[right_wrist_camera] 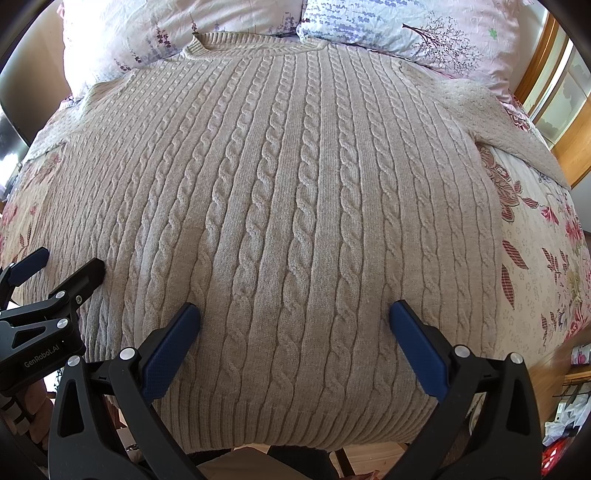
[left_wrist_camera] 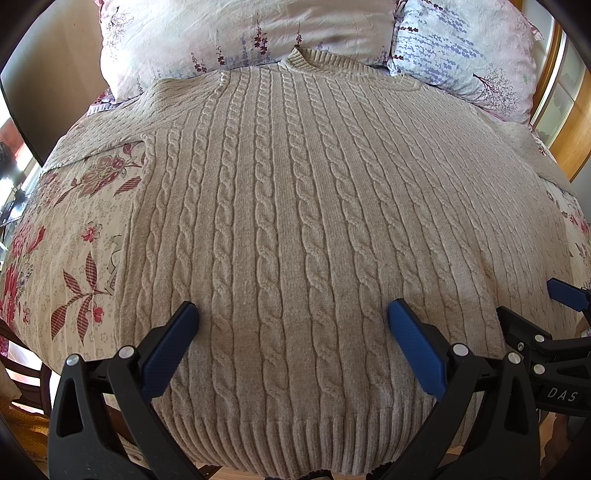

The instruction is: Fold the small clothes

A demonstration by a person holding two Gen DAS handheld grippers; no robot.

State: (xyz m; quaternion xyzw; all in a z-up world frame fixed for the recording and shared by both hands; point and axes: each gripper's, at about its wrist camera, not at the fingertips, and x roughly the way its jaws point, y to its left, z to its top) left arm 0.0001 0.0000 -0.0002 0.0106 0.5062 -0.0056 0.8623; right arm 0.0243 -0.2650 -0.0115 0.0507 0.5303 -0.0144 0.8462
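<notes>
A beige cable-knit sweater [left_wrist_camera: 295,206] lies flat and spread out on a floral bedsheet, collar far, ribbed hem near; it also fills the right wrist view [right_wrist_camera: 280,206]. One sleeve [left_wrist_camera: 96,136] stretches out to the left, the other sleeve [right_wrist_camera: 506,125] to the right. My left gripper [left_wrist_camera: 293,314] is open and empty, hovering over the sweater near the hem. My right gripper [right_wrist_camera: 295,314] is open and empty over the hem area too. The right gripper shows at the right edge of the left view [left_wrist_camera: 554,332], and the left gripper at the left edge of the right view [right_wrist_camera: 44,295].
Two floral pillows [left_wrist_camera: 251,33] [left_wrist_camera: 469,51] lie beyond the collar. The flowered bedsheet [left_wrist_camera: 66,251] shows on both sides of the sweater [right_wrist_camera: 539,266]. A wooden frame [right_wrist_camera: 565,110] stands at the far right. Clutter sits low right by the bed [right_wrist_camera: 569,424].
</notes>
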